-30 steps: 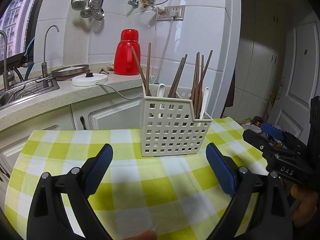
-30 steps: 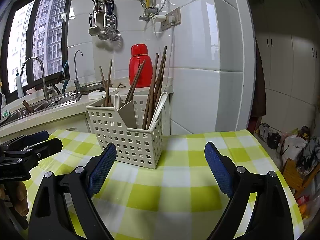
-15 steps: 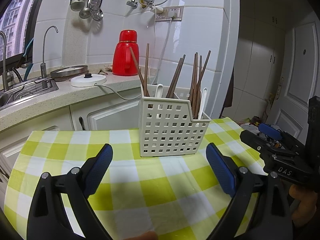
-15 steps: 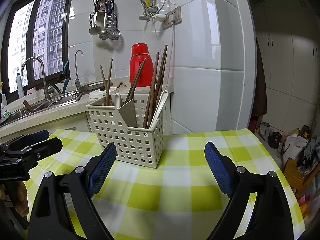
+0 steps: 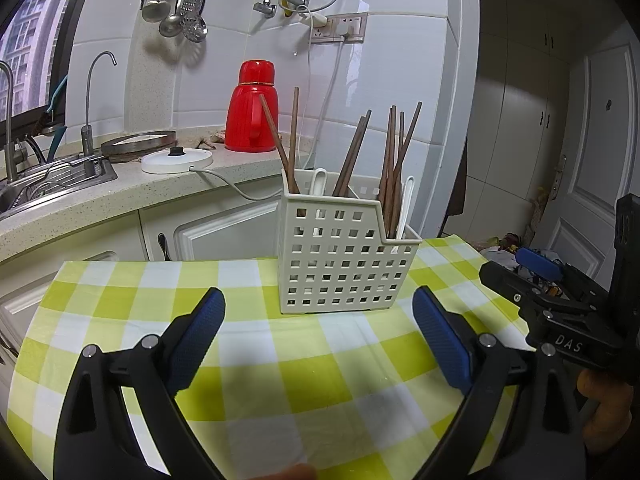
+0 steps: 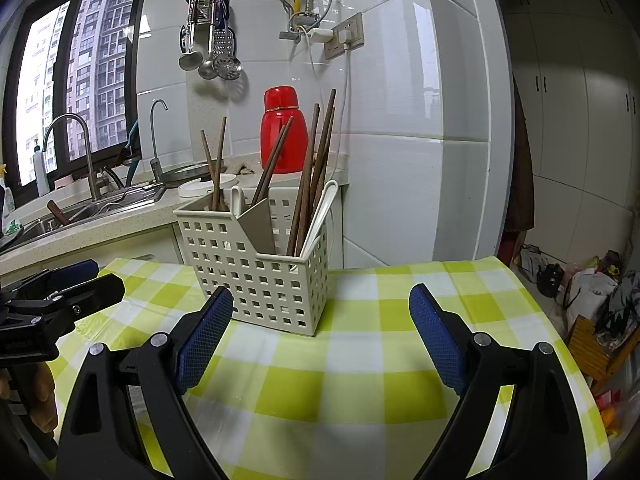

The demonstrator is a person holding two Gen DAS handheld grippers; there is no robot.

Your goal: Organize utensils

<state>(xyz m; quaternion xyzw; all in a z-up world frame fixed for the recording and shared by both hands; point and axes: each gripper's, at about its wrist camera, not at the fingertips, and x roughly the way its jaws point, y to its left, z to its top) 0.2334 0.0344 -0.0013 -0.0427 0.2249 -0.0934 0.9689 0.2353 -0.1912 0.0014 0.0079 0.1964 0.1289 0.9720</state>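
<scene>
— What do you see along your left fingers?

— My left gripper [image 5: 318, 334] is spread wide, blue pads [image 5: 198, 338] apart and grasping nothing. Straight ahead, between the two tips and beyond them, stands the cream perforated utensil caddy [image 5: 344, 258] on the green-checked tablecloth [image 5: 256, 364]. Brown chopsticks [image 5: 394, 168] lean upright in its compartments, with a white spoon [image 5: 319, 182] among them. Off to my right my other gripper [image 5: 560, 304] hangs over the table's edge. Behind the caddy, on the counter, sits a red thermos [image 5: 252, 114].

— And from the right one?

— The right gripper [image 6: 320, 334] is released as well — jaws wide, empty. The caddy [image 6: 260, 268] sits just past my left fingertip, its near corner turned toward me. Chopsticks [image 6: 312, 176] fan up out of it, and a white spoon [image 6: 322, 212] rests against its right wall. My left gripper [image 6: 60, 296] pokes in from the far left, held by a hand [image 6: 38, 396].
</scene>
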